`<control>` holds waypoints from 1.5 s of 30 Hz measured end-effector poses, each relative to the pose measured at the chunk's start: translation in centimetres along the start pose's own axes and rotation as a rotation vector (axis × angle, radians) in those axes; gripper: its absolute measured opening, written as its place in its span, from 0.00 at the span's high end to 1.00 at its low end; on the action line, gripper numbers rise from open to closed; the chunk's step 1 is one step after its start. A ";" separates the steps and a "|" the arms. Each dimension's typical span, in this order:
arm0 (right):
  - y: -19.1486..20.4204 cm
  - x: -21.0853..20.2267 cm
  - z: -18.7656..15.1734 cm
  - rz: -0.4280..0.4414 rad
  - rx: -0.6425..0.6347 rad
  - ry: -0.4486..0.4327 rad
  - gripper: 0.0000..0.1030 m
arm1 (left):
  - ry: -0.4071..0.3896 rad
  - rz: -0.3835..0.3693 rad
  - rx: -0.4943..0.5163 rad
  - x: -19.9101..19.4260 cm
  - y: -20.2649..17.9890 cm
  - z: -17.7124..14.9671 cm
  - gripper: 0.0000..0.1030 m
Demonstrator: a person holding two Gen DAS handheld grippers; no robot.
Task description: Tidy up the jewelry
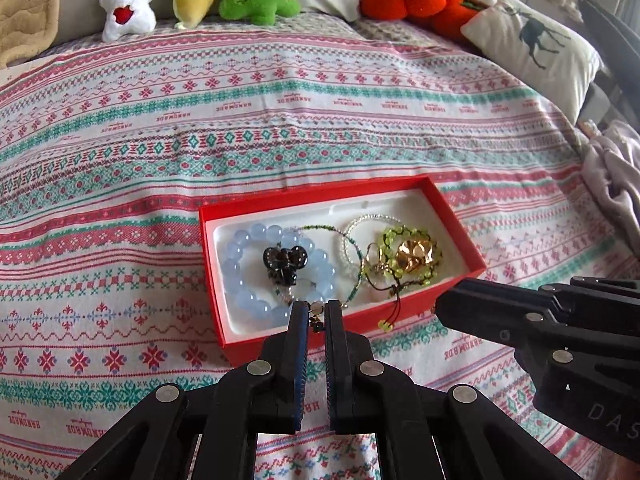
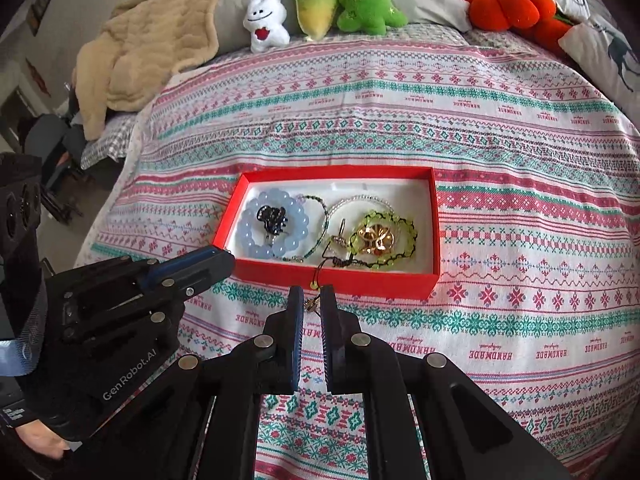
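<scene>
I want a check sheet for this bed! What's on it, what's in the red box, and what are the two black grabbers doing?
Surface: patterned bedspread, a little wrinkled.
Job's things: red box holding blue bead bracelet, black hair clip, green bead bracelet, gold flower piece.
Clutter: plush toys, beige blanket, pillows.
Grippers: left gripper and right gripper both nearly shut, near the box's front wall; whether either holds something is unclear.
Cables: nothing seen.
Surroundings: bedroom floor, dark furniture at left.

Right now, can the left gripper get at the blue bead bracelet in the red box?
Probably yes: the red box is open-topped, the blue bead bracelet lies just ahead of the left gripper, nothing between. Jaws are shut, so open first.
</scene>
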State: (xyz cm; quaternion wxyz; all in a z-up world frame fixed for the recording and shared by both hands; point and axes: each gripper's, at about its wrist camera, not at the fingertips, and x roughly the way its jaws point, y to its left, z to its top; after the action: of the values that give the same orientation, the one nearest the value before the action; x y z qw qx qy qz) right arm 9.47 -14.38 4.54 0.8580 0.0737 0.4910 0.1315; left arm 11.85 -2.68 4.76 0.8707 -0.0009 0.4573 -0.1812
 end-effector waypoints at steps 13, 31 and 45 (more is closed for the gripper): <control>-4.2 1.2 3.6 0.003 0.149 -0.025 0.91 | -0.016 -0.070 -0.010 3.6 -0.9 3.1 0.97; -6.3 3.3 4.3 0.017 0.197 0.005 0.90 | -0.024 -0.024 -0.023 3.7 -0.6 3.6 0.74; -6.2 1.2 3.4 0.052 0.184 0.010 0.58 | -0.027 0.060 -0.021 1.0 0.3 1.4 0.33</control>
State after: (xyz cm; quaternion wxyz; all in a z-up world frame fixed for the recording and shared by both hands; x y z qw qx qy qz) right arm 13.91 -19.98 3.71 0.8416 0.1642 0.5030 0.1084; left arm 13.61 -2.93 4.71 0.8816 0.0012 0.4474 -0.1501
